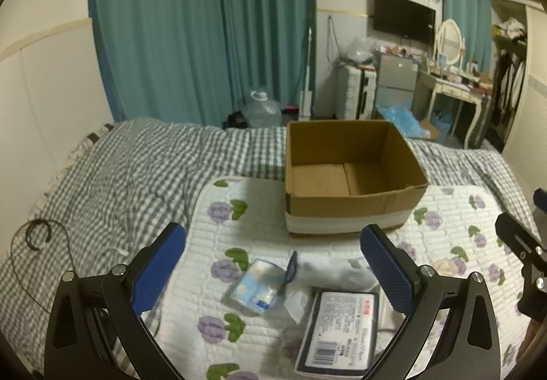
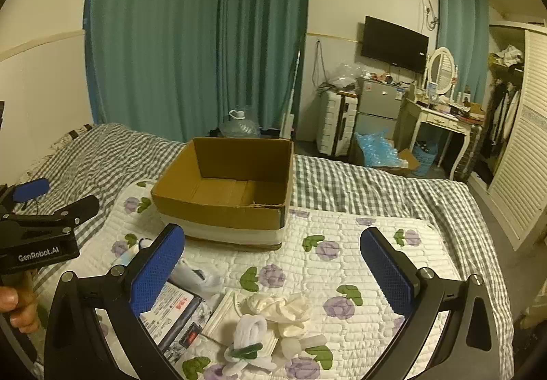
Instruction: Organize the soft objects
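1. Both tools hover over the bed with nothing between their fingers. The left gripper [image 1: 271, 263] has its jaws spread wide, and so does the right gripper [image 2: 271, 265]; neither touches anything.

2. The soft things lie in a loose heap on the flowered quilt [image 2: 359, 229], on the near side of the cardboard box [image 2: 225, 188], which stands open and looks empty. From the left wrist I see a small tissue pack [image 1: 258, 287], a white cloth [image 1: 338, 272] beside it and a flat wrapped pack with a printed label [image 1: 342, 334]. From the right wrist I see a cream cloth bundle [image 2: 283, 306] and a white fluffy item with a green clip [image 2: 249, 339].

3. The task looks barely begun: nothing is in the box yet, so the likely next step is to pick one item and carry it over the box's near wall.

4. Risk: the items overlap, so jaws closing on one piece may drag a neighbour along or catch only a loose fold that slips out on the way.

5. Risk: the quilt is soft and puckered, so a low grab could pinch the quilt itself and tug the box.

6. Risk: the two grippers are close together, and the piles sit side by side, so reaching at once could knock them into each other.

7. Risk: a limp cloth hanging low may snag on the box rim.
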